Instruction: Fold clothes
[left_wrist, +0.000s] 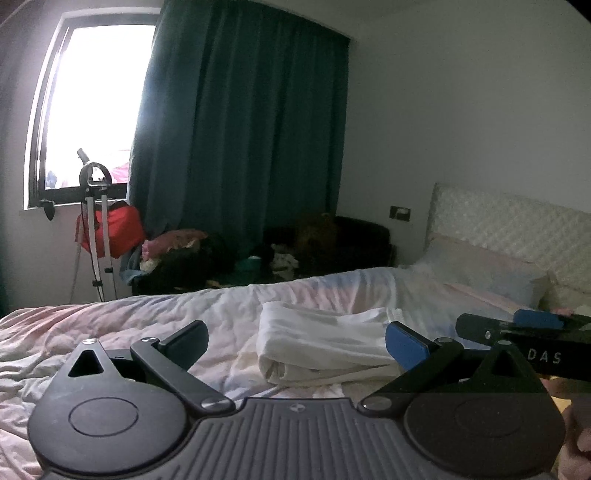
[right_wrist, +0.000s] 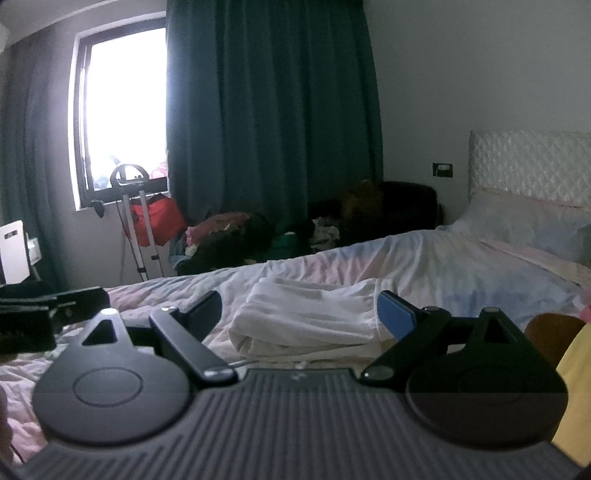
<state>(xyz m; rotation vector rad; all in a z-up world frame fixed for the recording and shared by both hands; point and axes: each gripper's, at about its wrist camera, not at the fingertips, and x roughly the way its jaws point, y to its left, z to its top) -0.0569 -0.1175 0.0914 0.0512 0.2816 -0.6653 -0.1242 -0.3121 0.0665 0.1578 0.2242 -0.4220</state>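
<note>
Rumpled bed (left_wrist: 110, 325) is holding one folded white garment (left_wrist: 325, 347) — lying crosswise; left gripper (left_wrist: 295, 343) and right gripper (right_wrist: 301, 314) are both gaping wide, gripping nothing.

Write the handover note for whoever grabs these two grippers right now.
Left gripper: open, empty, above the bed.
Right gripper: open, empty, beside the left one.
White garment: lies folded into a compact bundle on the bed, ahead of both grippers, touched by neither.
Done: this piece looks folded.
Left: tidy or set it aside; no other unfolded clothes visible on the bed.
</note>
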